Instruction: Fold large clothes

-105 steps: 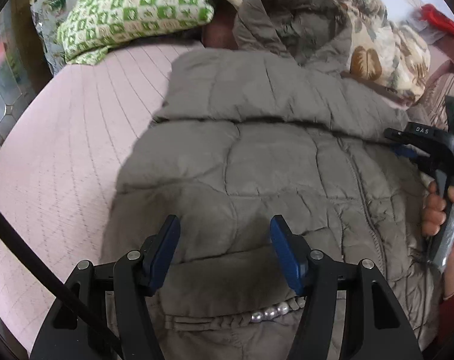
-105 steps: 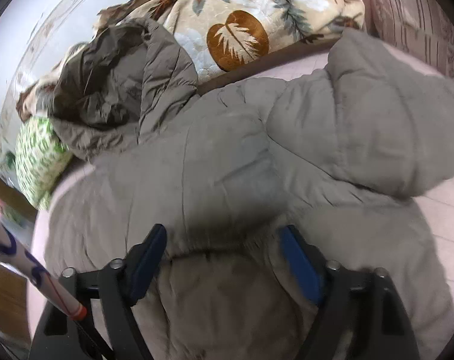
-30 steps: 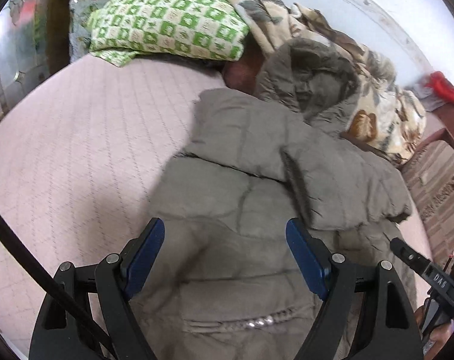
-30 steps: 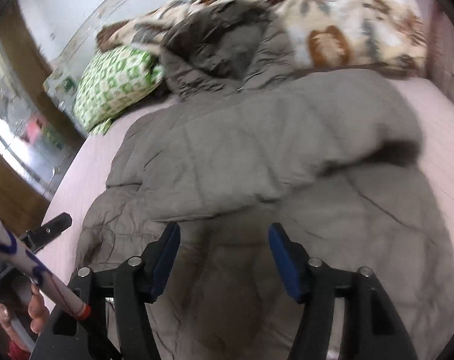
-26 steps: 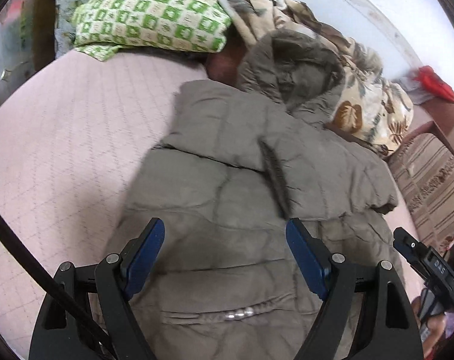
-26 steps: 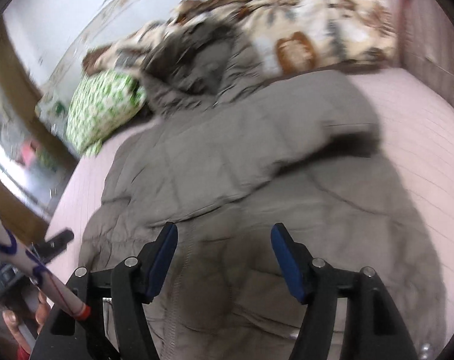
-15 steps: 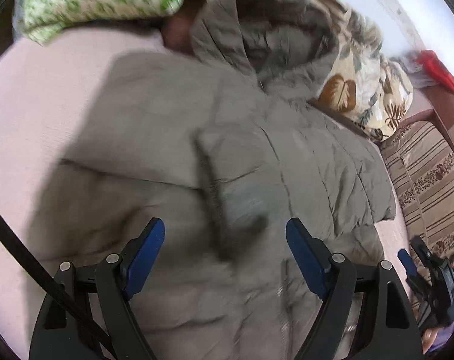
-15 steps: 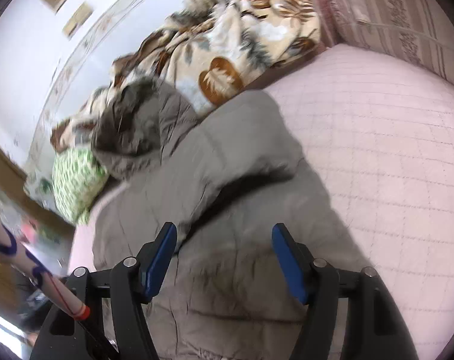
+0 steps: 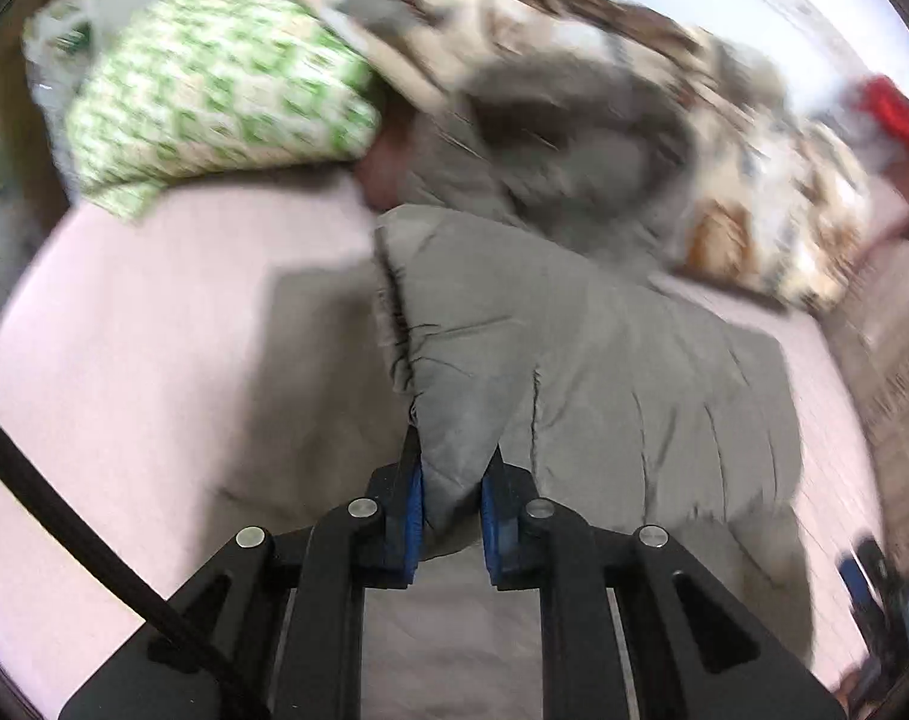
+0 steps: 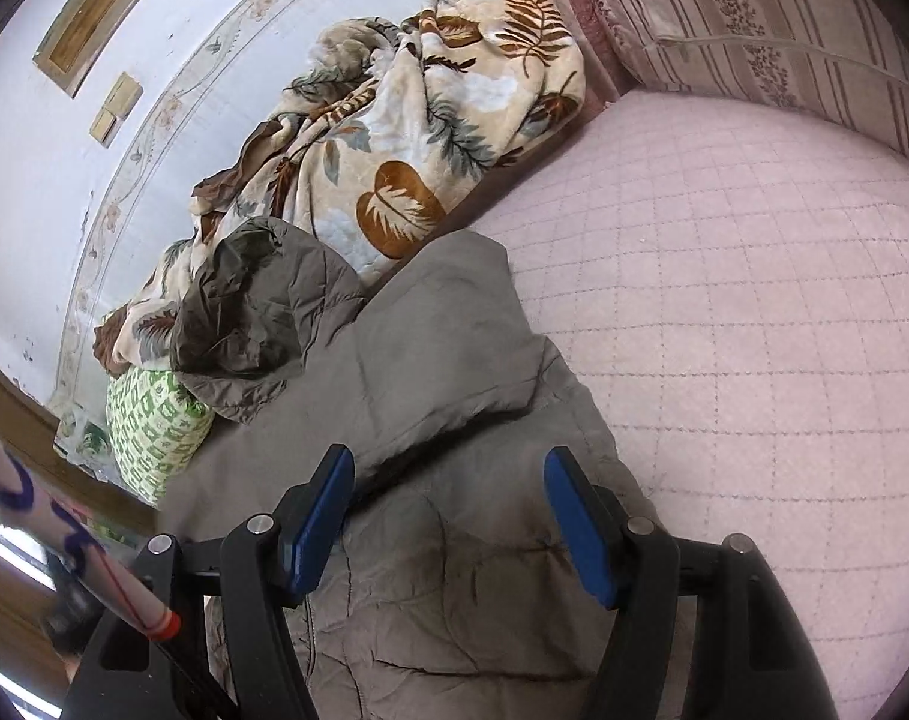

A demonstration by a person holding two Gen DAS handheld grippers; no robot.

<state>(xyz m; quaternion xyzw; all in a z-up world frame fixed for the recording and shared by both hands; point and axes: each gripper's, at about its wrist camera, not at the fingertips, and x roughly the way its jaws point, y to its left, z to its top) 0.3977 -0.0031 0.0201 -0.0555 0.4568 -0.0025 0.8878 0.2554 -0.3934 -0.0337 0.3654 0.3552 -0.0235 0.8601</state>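
Note:
A large grey-brown puffer jacket [image 9: 604,360] lies on the pink quilted bed [image 9: 154,360], its hood [image 10: 244,306] toward the pillows. My left gripper [image 9: 451,480] is shut on the jacket's left edge and holds a fold of it lifted off the bed. In the right wrist view the jacket [image 10: 454,372] lies with a sleeve folded across the body. My right gripper [image 10: 448,516] is open and empty, hovering over the lower right part of the jacket.
A green-and-white checked pillow [image 9: 214,114] lies at the head of the bed on the left. A leaf-print blanket [image 10: 418,138] is bunched at the head. A striped cushion [image 10: 754,30] borders the bed's right side, beside bare pink quilt [image 10: 754,300].
My left gripper closed on the jacket's left edge and lifted it; half a second ago it was open. The right gripper stayed open and turned slightly toward the jacket's right side.

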